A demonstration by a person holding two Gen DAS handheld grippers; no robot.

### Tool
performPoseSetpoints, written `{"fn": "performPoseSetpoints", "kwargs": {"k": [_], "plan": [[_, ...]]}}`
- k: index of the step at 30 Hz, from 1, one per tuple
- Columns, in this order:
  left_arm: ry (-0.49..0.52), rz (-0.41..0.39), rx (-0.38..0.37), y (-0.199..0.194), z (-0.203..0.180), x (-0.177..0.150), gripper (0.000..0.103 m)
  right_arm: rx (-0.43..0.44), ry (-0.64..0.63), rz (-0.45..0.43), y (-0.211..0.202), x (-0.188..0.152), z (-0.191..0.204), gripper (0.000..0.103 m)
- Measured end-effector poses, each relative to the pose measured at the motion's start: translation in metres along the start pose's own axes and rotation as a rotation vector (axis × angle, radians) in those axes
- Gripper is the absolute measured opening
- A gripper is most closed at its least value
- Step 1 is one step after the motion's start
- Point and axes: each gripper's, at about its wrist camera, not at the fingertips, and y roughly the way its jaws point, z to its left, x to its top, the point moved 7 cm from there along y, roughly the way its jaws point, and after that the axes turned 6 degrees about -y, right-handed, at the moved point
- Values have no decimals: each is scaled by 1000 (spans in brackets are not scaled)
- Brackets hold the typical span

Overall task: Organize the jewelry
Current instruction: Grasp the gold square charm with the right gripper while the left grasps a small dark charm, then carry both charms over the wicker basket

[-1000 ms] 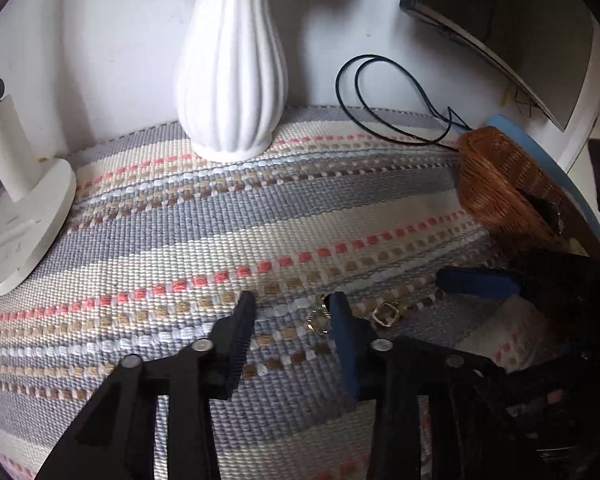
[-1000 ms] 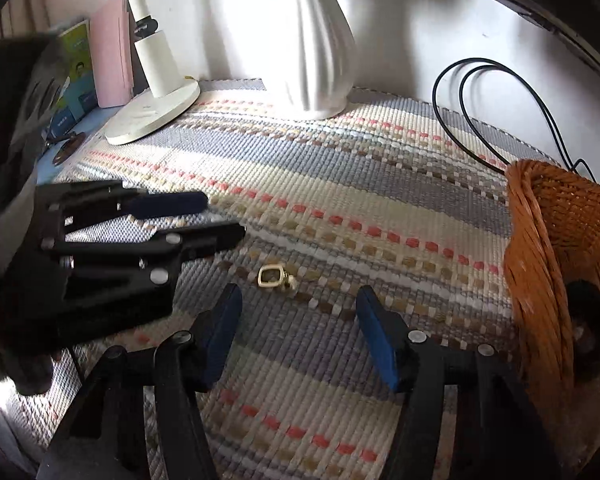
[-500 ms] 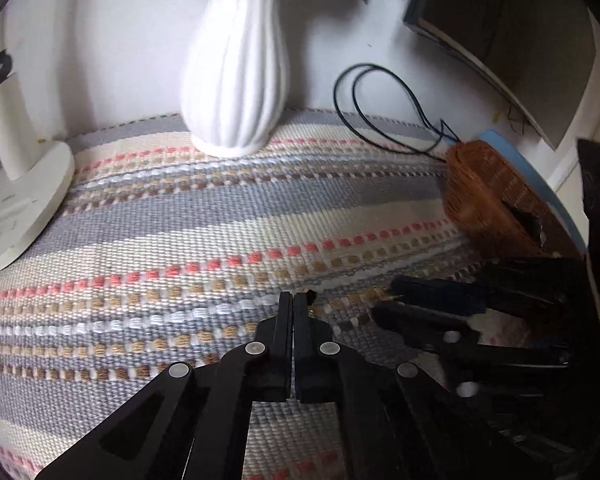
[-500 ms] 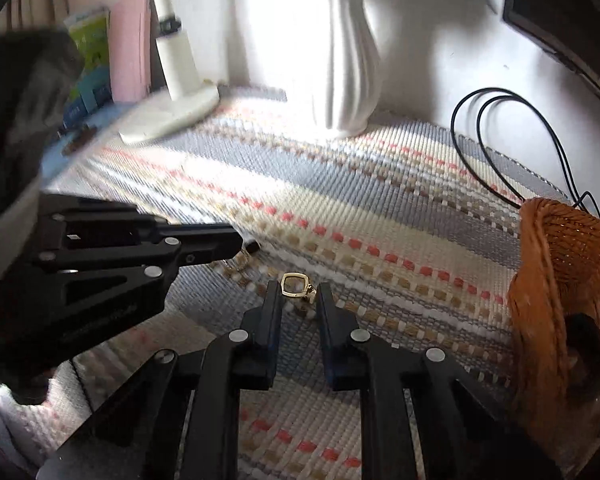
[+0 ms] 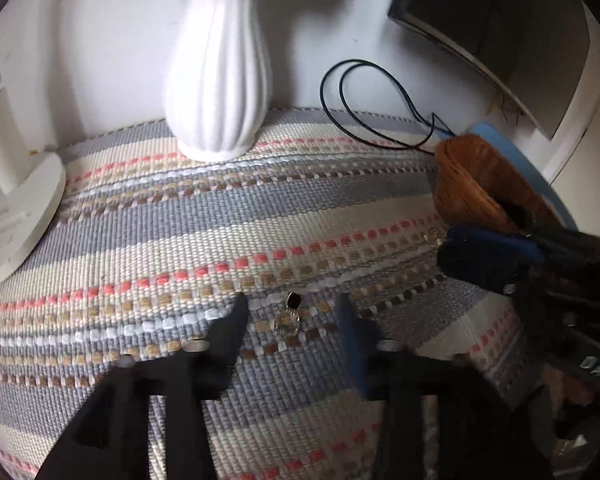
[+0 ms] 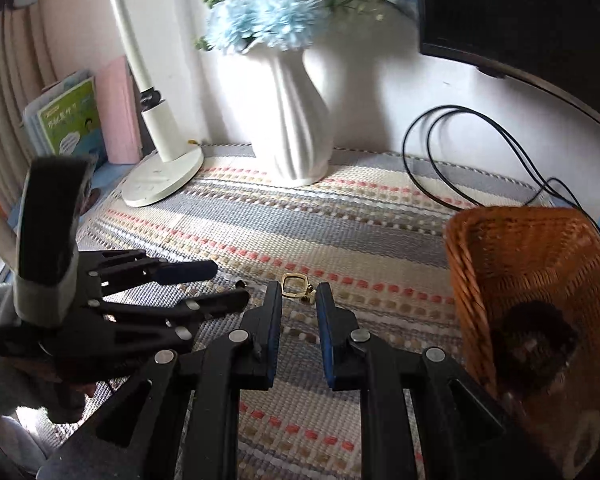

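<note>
In the left wrist view a small silver earring with a dark stud (image 5: 287,320) lies on the striped woven mat (image 5: 220,224). My left gripper (image 5: 292,309) straddles it, jaws opening, pads clear of it on both sides. The right wrist view shows my right gripper (image 6: 299,295) shut on a gold square earring (image 6: 295,283), pinched at the fingertips a little above the mat (image 6: 340,224). My left gripper (image 6: 232,282) reaches in from the left there. From the left wrist view, my right gripper (image 5: 444,250) carries a gold glint at its tip beside the wicker basket (image 5: 468,184).
The orange wicker basket (image 6: 520,248) stands at the mat's right end with a dark item inside. A white ribbed vase (image 6: 296,120) with blue flowers and a white lamp base (image 6: 160,176) stand at the back. A black cable (image 6: 440,152) loops behind; books (image 6: 72,120) lean far left.
My left gripper closed at its earring, then opened again, and the earring now lies between the jaws. My right gripper shut on the gold earring and rose with it.
</note>
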Motion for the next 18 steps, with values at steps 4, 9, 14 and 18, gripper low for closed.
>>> {"fn": "performPoseSetpoints", "kwargs": {"k": [4, 9, 14, 18], "plan": [[73, -7, 81, 16, -7, 2, 47, -17, 26, 0, -4, -1, -7, 19], [82, -34, 79, 13, -11, 6, 10, -36, 44, -23, -16, 1, -13, 19], [17, -86, -22, -17, -13, 21, 10, -43, 127, -92, -49, 4, -28, 19], [33, -159, -58, -49, -31, 42, 10, -85, 200, -159, -85, 1, -44, 19]]}}
